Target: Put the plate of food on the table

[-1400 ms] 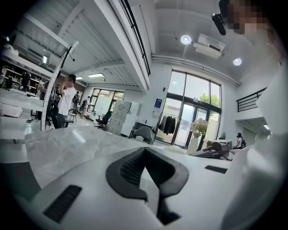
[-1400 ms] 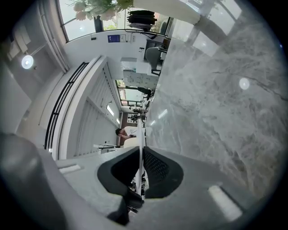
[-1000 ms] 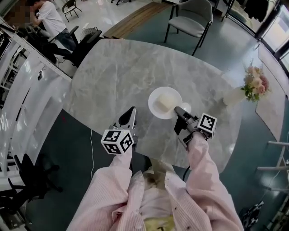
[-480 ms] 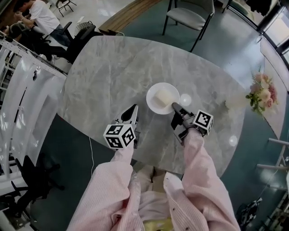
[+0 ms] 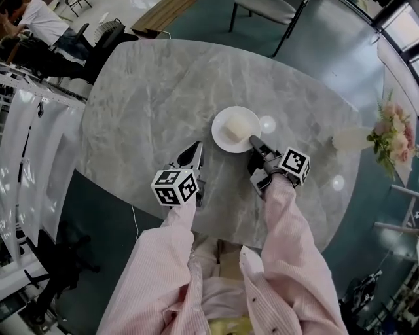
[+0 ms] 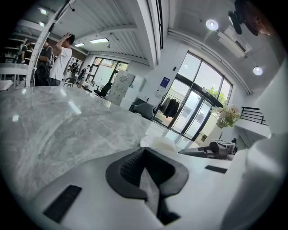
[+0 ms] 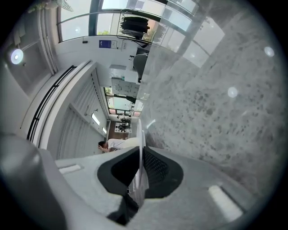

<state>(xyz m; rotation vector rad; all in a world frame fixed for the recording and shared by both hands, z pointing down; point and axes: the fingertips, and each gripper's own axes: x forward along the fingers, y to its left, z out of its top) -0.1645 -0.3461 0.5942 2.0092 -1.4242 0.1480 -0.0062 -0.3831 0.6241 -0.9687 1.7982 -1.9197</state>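
A white plate [image 5: 226, 118] with a pale block of food [image 5: 234, 129] is low over the grey marble table [image 5: 150, 85], a little right of centre; whether it touches the top I cannot tell. My right gripper [image 5: 254, 141] is shut on the plate's near rim. In the right gripper view the rim [image 7: 140, 134] runs edge-on between the dark pads of that gripper [image 7: 140, 155]. My left gripper [image 5: 198, 150] hovers left of the plate, shut and empty. From the left gripper [image 6: 145, 157], the plate [image 6: 159, 143] lies just ahead.
A white vase [image 5: 350, 137] with pink flowers [image 5: 393, 134] stands at the table's right edge. A grey chair [image 5: 262, 10] is beyond the far edge. A person [image 5: 39, 23] sits at the far left, beside white racks [image 5: 33, 131].
The head view has shifted. Both grippers reach a little farther over the table. The right gripper keeps its hold on the plate's rim, and the left stays shut.
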